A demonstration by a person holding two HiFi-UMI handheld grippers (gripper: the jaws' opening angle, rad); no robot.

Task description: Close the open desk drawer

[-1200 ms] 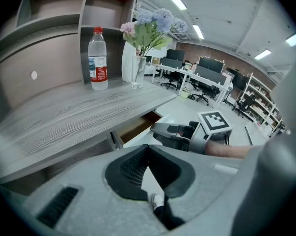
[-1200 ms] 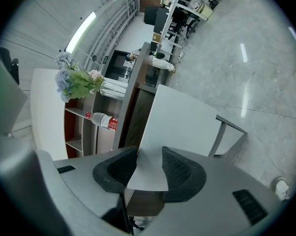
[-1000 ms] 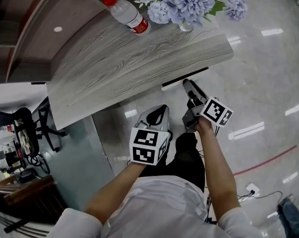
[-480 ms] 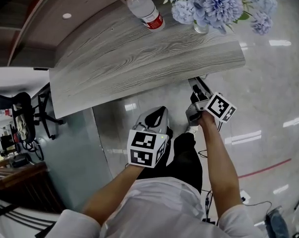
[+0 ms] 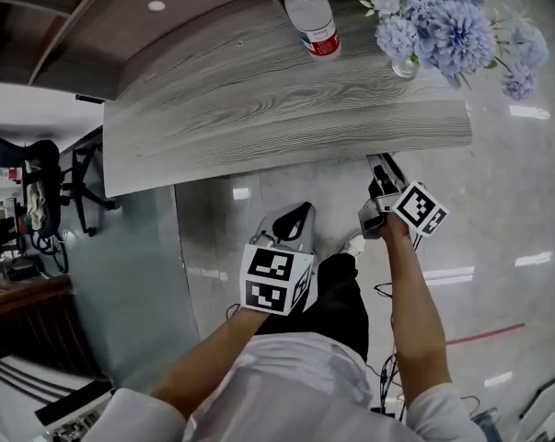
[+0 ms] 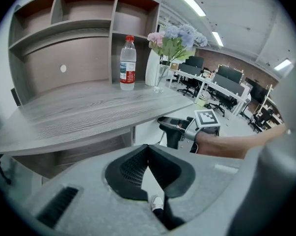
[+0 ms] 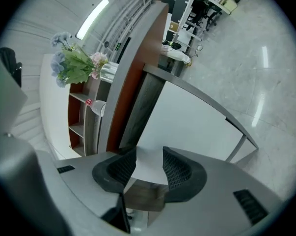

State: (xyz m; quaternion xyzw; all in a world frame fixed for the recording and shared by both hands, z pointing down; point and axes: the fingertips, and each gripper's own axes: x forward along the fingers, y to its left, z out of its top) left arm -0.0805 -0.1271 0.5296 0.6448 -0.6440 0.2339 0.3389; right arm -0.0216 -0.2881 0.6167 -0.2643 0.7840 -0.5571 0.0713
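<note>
The grey wood desk top fills the upper head view, and its front edge hides any drawer there. My right gripper reaches level under that edge at the right. In the right gripper view its jaws stand open against a white panel below the top. The panel's face shows in the gap, and I cannot tell whether the pads touch it. My left gripper hangs lower, in front of the desk and pointing down. Its pads meet at the tips with nothing between them. The right gripper also shows there.
A water bottle and a vase of blue flowers stand on the desk. Open shelves rise behind it. An office chair stands at the left. My leg and shoe are on the shiny tiled floor.
The white strip that stuck out below the desk edge by the right gripper is now hidden under the top. The right gripper has moved in under that edge. The left gripper drifted slightly.
</note>
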